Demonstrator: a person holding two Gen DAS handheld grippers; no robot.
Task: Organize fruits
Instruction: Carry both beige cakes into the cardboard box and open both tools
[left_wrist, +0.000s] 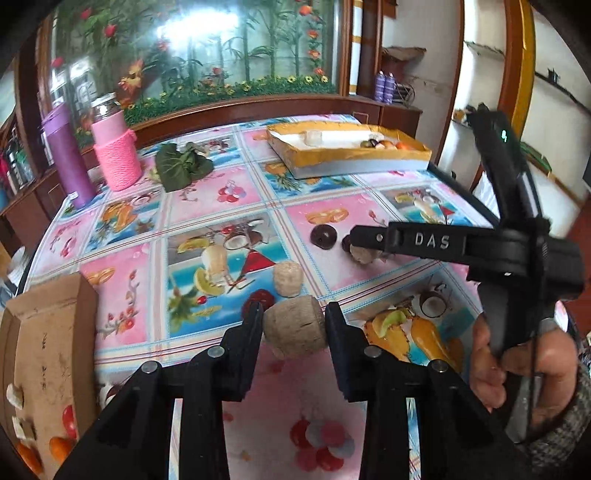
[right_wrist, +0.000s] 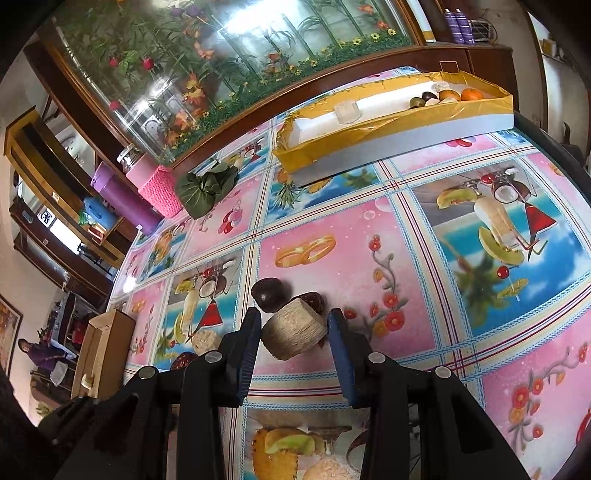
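1. Cardboard box (left_wrist: 44, 354) sits at the far left edge of the worktop (left_wrist: 207, 206), with orange and red fruit bits showing low on its near side.
2. Purple bottle (left_wrist: 66, 158) and a pink knit-covered jar (left_wrist: 116, 151) stand at the back left, and a bundle of green leaves (left_wrist: 184, 166) lies just beside the jar.
3. Left gripper (left_wrist: 293, 314) is down low with its fingers spread on either side of a tan coconut (left_wrist: 295, 330). Can't tell if the pads actually touch it, looks like slim gaps both sides.
4. Smaller pale coconut piece (left_wrist: 288, 278) stands just behind that one, next to something dark red that's mostly hidden.
5. Right gripper (right_wrist: 293, 317) is spread too, straddling a second tan coconut (right_wrist: 295, 334) that lies tilted on the worktop.
6. Two dark round fruits (right_wrist: 269, 293) sit right behind that second coconut, the nearer one touching it.
7. Gold-lined tray (left_wrist: 369, 157) sits at the back right, holding a small white cup (right_wrist: 347, 110) near the middle and a cluster of orange and dark fruit (right_wrist: 448, 96) at its right end.
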